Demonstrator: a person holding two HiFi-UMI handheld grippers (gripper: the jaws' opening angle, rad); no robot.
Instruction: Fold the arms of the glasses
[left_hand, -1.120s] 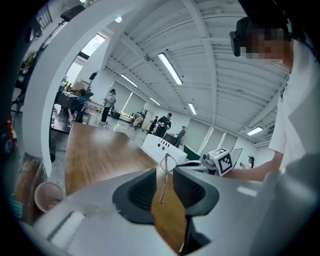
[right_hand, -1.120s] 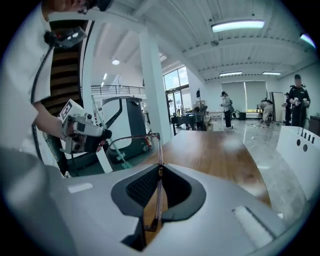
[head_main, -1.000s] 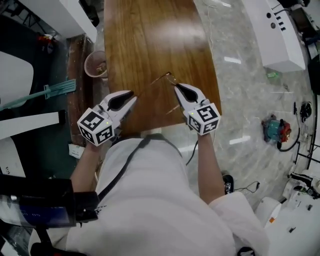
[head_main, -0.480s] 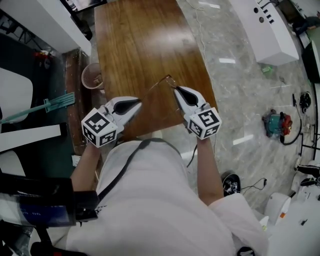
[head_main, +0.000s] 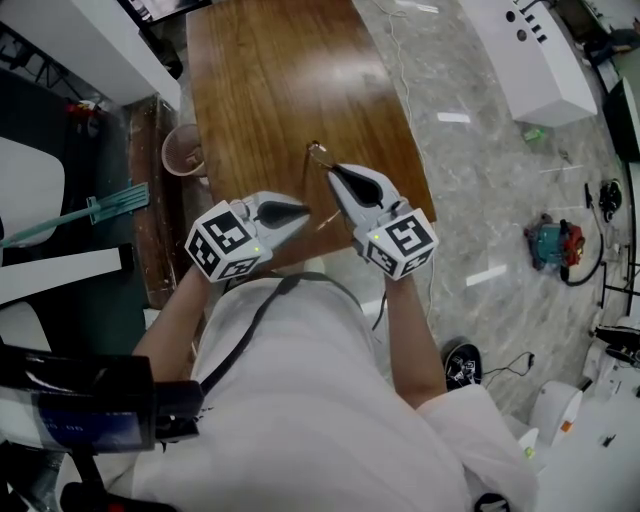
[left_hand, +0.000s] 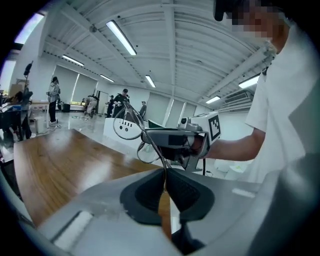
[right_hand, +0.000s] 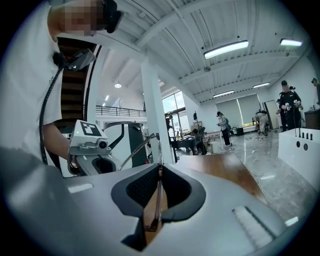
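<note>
Thin wire-framed glasses (head_main: 317, 150) hang in the air above the front end of the wooden table (head_main: 270, 90), held between both grippers. My right gripper (head_main: 328, 168) is shut on the frame near one hinge; in the right gripper view the wire runs straight up out of its pinched pads (right_hand: 159, 172). My left gripper (head_main: 305, 212) sits just left of it, its jaws just closed on the tip of a thin arm. The left gripper view shows that wire pinched between the dark pads (left_hand: 164, 172), with the round lenses (left_hand: 127, 126) beyond.
A pinkish bucket (head_main: 185, 150) stands on the floor by the table's left edge, with a green-handled tool (head_main: 100, 200) further left. On the marble floor to the right are a white counter (head_main: 540, 60) and a red and teal machine (head_main: 550, 250). People stand far off.
My left gripper swung right toward the right one and its jaws closed on the arm's tip. The right gripper shifted left and up, carrying the glasses with it.
</note>
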